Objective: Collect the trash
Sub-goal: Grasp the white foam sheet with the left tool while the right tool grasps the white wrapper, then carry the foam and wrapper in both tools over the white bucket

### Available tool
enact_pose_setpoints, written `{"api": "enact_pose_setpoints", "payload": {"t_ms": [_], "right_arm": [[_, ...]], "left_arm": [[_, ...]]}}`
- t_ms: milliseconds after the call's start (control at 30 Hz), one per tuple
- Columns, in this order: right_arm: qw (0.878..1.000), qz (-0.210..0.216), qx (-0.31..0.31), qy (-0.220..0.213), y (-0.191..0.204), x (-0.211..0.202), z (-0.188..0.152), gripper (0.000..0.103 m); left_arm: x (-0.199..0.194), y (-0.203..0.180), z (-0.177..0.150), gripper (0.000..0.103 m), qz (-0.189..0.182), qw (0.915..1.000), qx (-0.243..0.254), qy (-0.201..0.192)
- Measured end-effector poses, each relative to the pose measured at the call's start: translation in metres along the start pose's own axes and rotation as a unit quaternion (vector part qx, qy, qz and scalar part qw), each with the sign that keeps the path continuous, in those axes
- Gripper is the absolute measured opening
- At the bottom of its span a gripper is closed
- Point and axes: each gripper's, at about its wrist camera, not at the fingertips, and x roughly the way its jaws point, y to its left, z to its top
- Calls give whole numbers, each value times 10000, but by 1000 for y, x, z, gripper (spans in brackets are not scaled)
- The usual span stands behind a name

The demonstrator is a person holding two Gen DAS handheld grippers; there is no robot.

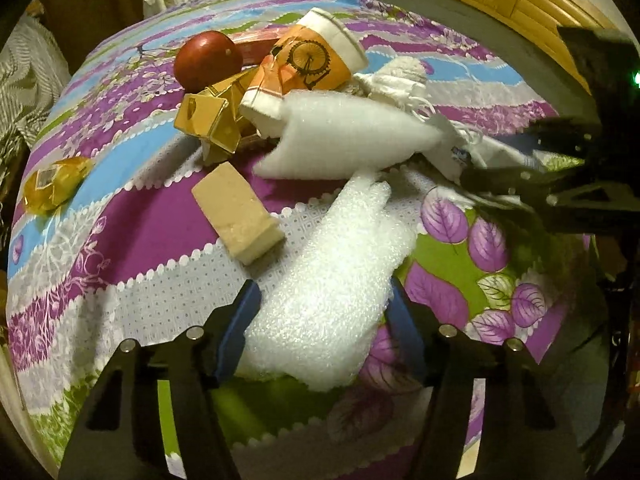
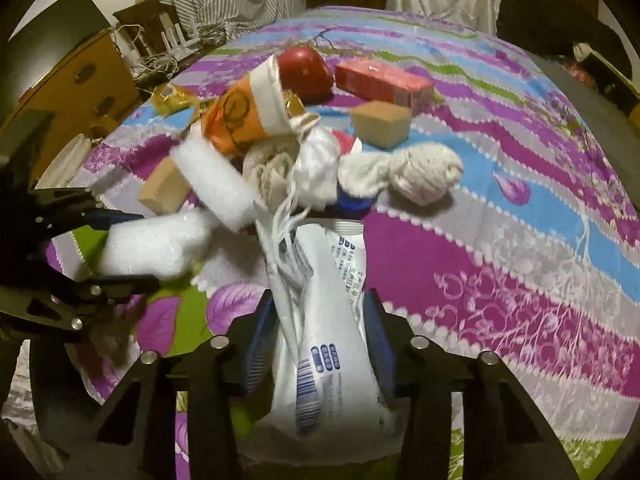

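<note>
Judging by how much litter lies heaped on the floral purple, blue and green cloth, the collecting is barely under way: no bin or bag for the rubbish shows in either view, and nearly everything sits in one pile around the crushed orange paper cup with a bicycle print. The left gripper has its blue-padded jaws partly closed on the near end of a white foam packing sheet, which runs up toward the cup; the foam looks soft, bulky and easily torn, and a second white foam piece lies just below the cup. The right gripper is clamped on a crumpled white plastic wrapper with blue print and a barcode, a limp, slippery-looking film whose far end reaches into the pile under the cup. Left to deal with, as far as can be seen: the cup itself, folded gold card packaging touching its left side, a yellow cellophane wrapper well left of it, and tangled white cloth and string beside it. A dark red apple, a beige block and a pink carton near the cup may not be trash
</note>
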Motion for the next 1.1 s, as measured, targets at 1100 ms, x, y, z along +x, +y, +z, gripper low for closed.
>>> {"api": "enact_pose_setpoints", "payload": {"t_ms": [1100], "right_arm": [[8860,-1957,354,-4189,117,-217,-87,35]], "left_arm": [[-171,-54,-64,59,1578,9048,-1405,-3697]]}}
